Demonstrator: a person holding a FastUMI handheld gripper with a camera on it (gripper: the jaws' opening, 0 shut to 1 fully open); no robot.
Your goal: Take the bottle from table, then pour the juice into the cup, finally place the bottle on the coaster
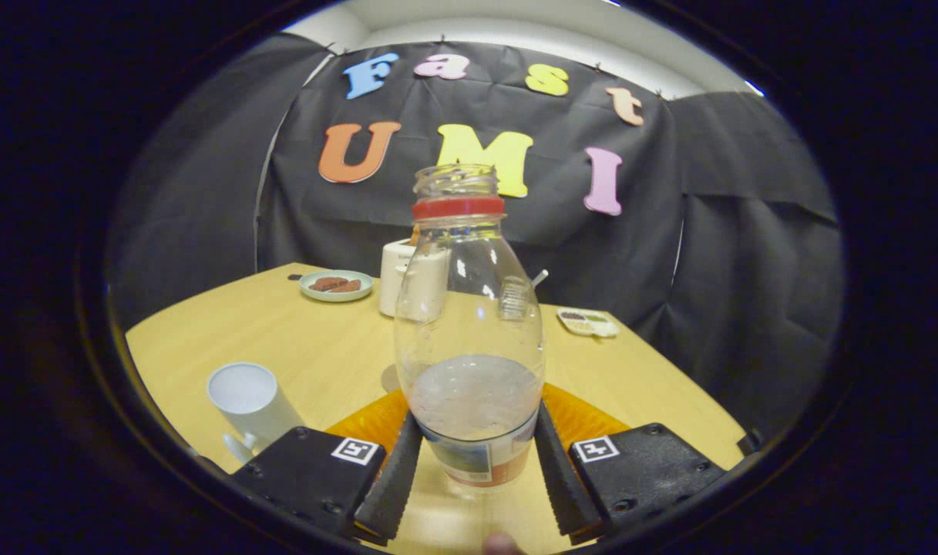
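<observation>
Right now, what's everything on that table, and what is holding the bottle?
bottle: one, clear with red neck ring, no cap, some liquid at the bottom, upright between the fingers
coaster: one, orange, under or just behind the bottle
cup: one, white, beside the left finger
plate: one, pale green, far side of the table
white box: one, behind the bottle
small tray: one, white, far right
table: one, light wood
gripper: one, fingers pressed on the bottle's lower sides
</observation>
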